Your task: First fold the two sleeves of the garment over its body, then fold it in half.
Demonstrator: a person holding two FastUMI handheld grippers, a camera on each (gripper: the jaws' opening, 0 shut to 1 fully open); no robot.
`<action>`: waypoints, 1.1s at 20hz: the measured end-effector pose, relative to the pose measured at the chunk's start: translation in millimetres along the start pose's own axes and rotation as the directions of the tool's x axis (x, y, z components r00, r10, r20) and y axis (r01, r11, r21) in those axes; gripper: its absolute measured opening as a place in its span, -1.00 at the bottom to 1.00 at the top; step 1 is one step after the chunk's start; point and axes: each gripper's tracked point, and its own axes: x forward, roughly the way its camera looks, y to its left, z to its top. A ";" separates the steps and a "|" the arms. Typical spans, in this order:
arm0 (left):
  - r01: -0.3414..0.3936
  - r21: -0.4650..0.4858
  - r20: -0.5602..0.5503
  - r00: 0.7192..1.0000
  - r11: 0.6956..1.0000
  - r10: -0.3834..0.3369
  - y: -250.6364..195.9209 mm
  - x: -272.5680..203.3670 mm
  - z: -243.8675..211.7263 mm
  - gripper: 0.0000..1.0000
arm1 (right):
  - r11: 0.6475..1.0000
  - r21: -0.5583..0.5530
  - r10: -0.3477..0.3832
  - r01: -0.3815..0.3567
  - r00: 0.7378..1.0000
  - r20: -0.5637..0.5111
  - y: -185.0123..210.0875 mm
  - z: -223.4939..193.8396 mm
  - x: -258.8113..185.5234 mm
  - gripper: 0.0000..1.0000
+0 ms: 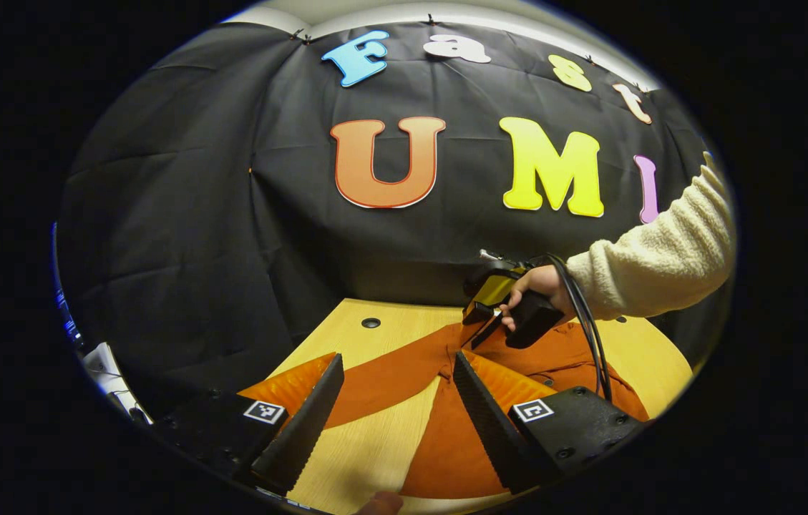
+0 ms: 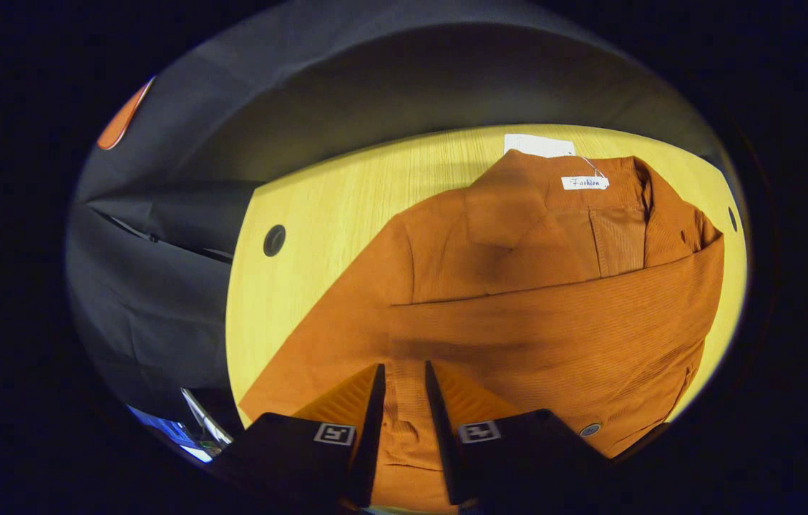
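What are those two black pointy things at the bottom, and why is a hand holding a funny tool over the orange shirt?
Those pointy things are the two fingers of a gripper, a tool that pinches. A person holds one in each hand, and each has a little camera looking along its fingers.

The left gripper view looks over its own left gripper, open above the wooden table. Farther off, a hand in a fuzzy sleeve holds the other one.

The right gripper view rides on that right gripper. Its fingers are nearly together with a strip of the orange shirt between them; whether they pinch it, I cannot tell. One sleeve already lies across the shirt.
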 end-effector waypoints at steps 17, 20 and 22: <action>-0.368 -0.196 -0.288 0.908 0.909 0.306 111.8 64.4 -81.9 1.00 | 0.928 -0.369 0.073 0.054 0.944 0.321 -116.2 -78.6 -173.7 0.92; -0.459 -0.196 -0.342 0.860 0.866 0.379 128.8 85.9 -92.2 1.00 | 0.923 -0.380 0.083 0.067 0.927 0.365 -144.8 -109.0 -200.4 0.93; -0.507 -0.185 -0.378 0.827 0.842 0.416 136.4 98.3 -93.8 0.99 | 0.924 -0.376 0.074 0.073 0.929 0.364 -166.4 -130.1 -212.1 0.86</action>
